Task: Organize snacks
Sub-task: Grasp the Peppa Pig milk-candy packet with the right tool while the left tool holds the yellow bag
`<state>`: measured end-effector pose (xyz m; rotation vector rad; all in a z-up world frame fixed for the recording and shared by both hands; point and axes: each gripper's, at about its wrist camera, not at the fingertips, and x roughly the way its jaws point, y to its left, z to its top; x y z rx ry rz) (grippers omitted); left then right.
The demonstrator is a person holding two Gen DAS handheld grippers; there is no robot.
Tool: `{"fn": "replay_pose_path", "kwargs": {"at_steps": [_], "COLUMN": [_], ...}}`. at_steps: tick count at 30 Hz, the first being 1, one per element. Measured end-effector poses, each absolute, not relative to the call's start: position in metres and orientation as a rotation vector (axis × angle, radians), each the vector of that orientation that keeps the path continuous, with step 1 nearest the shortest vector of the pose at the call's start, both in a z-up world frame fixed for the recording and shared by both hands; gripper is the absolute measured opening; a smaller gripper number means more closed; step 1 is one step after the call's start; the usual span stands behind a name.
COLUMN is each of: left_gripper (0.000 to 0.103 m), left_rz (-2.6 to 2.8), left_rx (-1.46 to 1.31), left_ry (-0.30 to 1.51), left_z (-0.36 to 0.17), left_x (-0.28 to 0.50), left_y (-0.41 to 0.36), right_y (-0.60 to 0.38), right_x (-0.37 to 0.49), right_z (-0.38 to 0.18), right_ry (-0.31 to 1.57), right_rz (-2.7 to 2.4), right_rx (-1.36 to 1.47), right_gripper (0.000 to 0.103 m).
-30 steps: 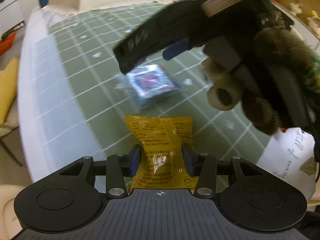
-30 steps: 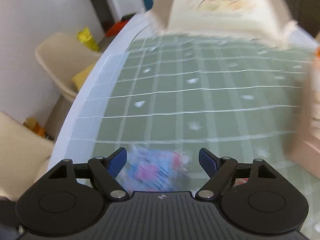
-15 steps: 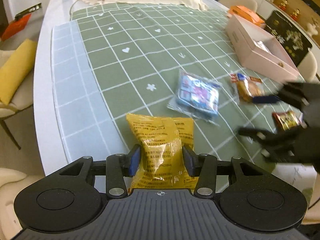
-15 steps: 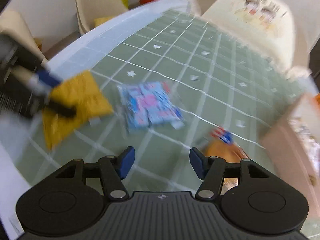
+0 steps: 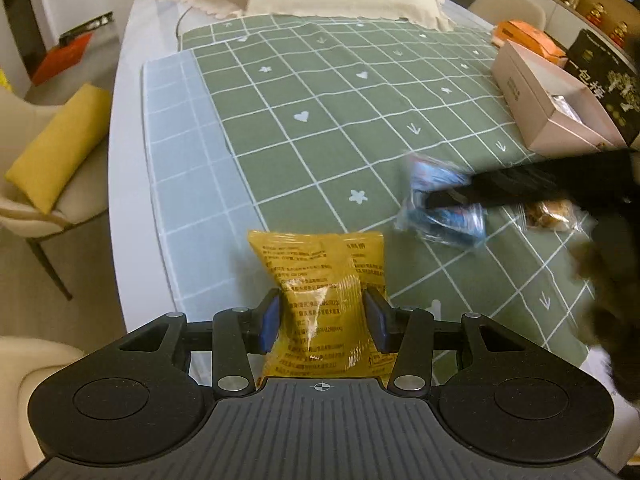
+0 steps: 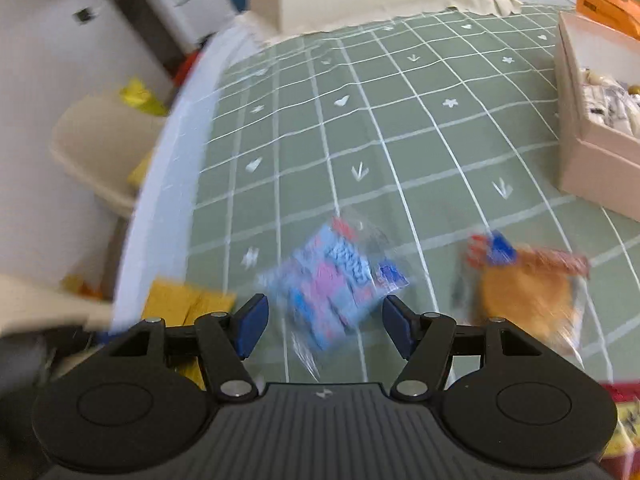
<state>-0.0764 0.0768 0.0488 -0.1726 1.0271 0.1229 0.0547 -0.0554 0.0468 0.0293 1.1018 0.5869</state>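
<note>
Tablecloth (image 5: 320,152) stock, sorting barely begun: pink box (image 6: 576,168) at the far right holds some packets; yellow packet (image 5: 320,280) clamped in left gripper (image 5: 322,316); blue packet (image 6: 336,280) between the apart jaws of right gripper (image 6: 324,326); orange snack (image 6: 528,292) lies loose.

Each claw (image 5: 322,318) (image 6: 323,322) has black linkage arms, silver pivot screws, blue fingertip pads (image 5: 269,318), ribbed grey body.
</note>
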Motion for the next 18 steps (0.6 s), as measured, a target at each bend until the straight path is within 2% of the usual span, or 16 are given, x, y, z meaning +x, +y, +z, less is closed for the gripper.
{"fn": "replay_pose_path", "kwargs": {"at_steps": [3,7,9,11,18], "left_gripper": [0.051,0.052,0.052,0.052,0.051], "left_rz": [0.105,0.075,0.055,0.029,-0.188], "left_rx": [-0.169,-0.166,-0.167,-0.167,-0.155], "left_ry": [1.033,1.033,1.032,1.034,1.056], "left_z": [0.047,0.047,0.046,0.045,0.041], "left_x": [-0.074,-0.071,-0.068,-0.066,-0.056], "left_y": [0.071,0.065,0.061,0.056,0.015], "right_y": [-0.026,-0.007,-0.014,-0.033,-0.119], "right_x": [0.067,0.055,0.043,0.032,-0.004], "right_z": [0.042,0.035,0.034,0.036,0.060], "right_ry": [1.055,0.979,0.938,0.932,0.998], "right_rz": [0.513,0.526,0.567,0.616,0.664], "right_rx": [-0.051,-0.243,-0.310,-0.311,-0.226], "right_gripper": [0.076,0.077,0.072,0.062,0.058]}}
